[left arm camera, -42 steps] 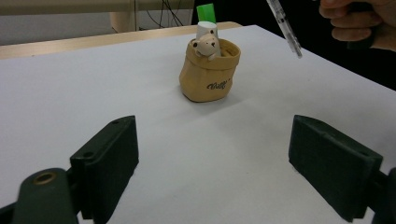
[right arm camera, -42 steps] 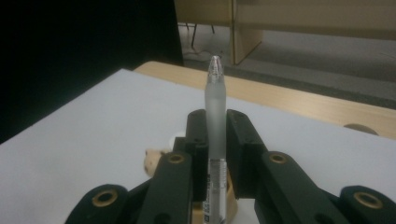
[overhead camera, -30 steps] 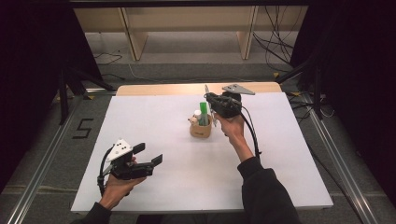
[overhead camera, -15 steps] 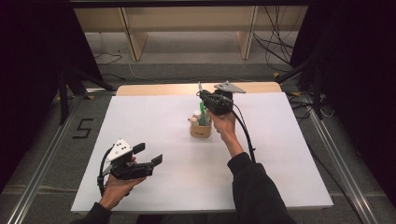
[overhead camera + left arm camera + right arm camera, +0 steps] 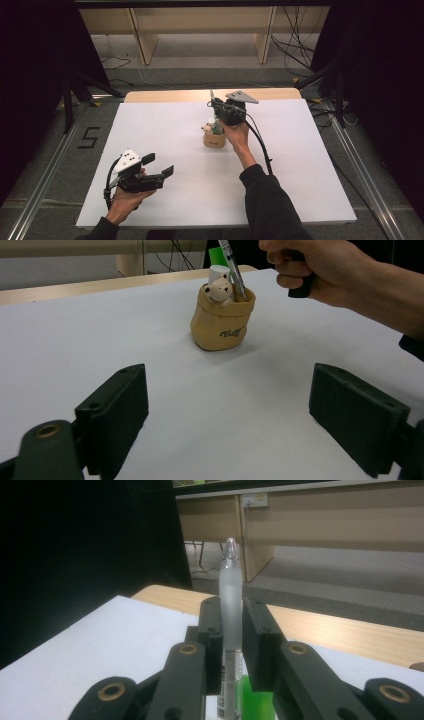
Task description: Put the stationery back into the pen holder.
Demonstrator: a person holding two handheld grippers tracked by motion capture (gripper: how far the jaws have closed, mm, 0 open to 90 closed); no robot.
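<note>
A tan sack-shaped pot (image 5: 214,140) with a small bear figure on its rim stands mid-table; in the left gripper view the pot (image 5: 220,325) holds a white cylinder (image 5: 219,274) and a green item (image 5: 217,255). My right gripper (image 5: 216,107) hovers just over the pot, shut on a frosted pen (image 5: 230,595) held upright. The pen's (image 5: 234,272) lower end reaches down into the pot's mouth. The right gripper view has both jaws pressed on the pen's barrel (image 5: 231,625). My left gripper (image 5: 159,165) rests low at the near left, jaws wide apart, nothing between them (image 5: 235,415).
The white table sheet (image 5: 300,165) covers a wooden top whose bare strip (image 5: 170,95) runs along the far edge. Behind it stand wooden shelf legs (image 5: 142,40) and floor cables (image 5: 295,35). Dark curtains flank both sides.
The right gripper has carried the pen leftward and slightly down, over the pot, so its lower end now sits in the pot's mouth. The left gripper has stayed put.
</note>
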